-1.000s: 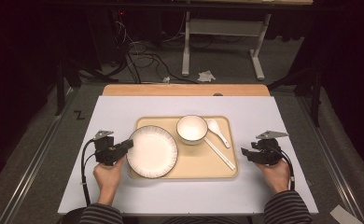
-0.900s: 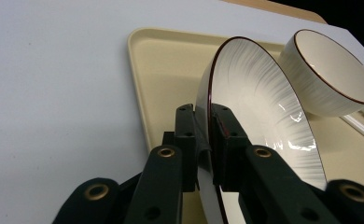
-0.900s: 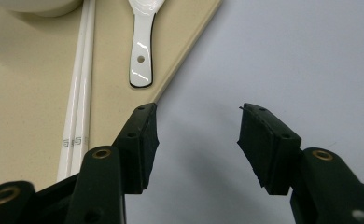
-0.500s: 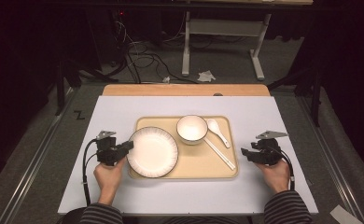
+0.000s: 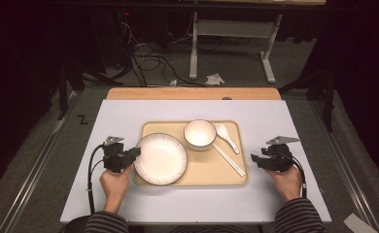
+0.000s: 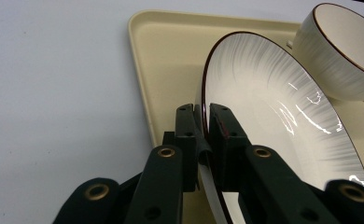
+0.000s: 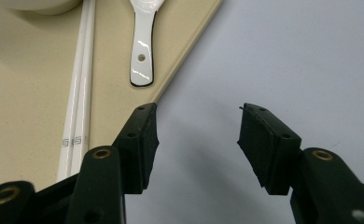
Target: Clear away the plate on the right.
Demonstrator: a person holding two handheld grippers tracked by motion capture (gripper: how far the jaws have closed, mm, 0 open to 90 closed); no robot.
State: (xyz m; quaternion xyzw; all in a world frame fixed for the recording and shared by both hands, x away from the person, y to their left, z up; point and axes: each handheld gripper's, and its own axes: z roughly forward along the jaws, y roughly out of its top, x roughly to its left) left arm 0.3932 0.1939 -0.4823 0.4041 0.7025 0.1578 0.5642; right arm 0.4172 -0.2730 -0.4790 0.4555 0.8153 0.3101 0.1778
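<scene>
Dark room. Grey carpeted floor (image 5: pixel 46 145). White table (image 5: pixel 129 111), wooden strip (image 5: pixel 192 93) at far edge. Beyond: white desk frame (image 5: pixel 229 29), tangled cables (image 5: pixel 146 60).

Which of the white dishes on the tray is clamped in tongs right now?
The flat plate: the left tongs pinch its left rim. The bowl and spoon lie untouched.

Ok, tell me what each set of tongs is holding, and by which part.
The left tongs are shut on the plate, pinching its rim at the left edge. The right tongs are open over the table and hold nothing.
</scene>
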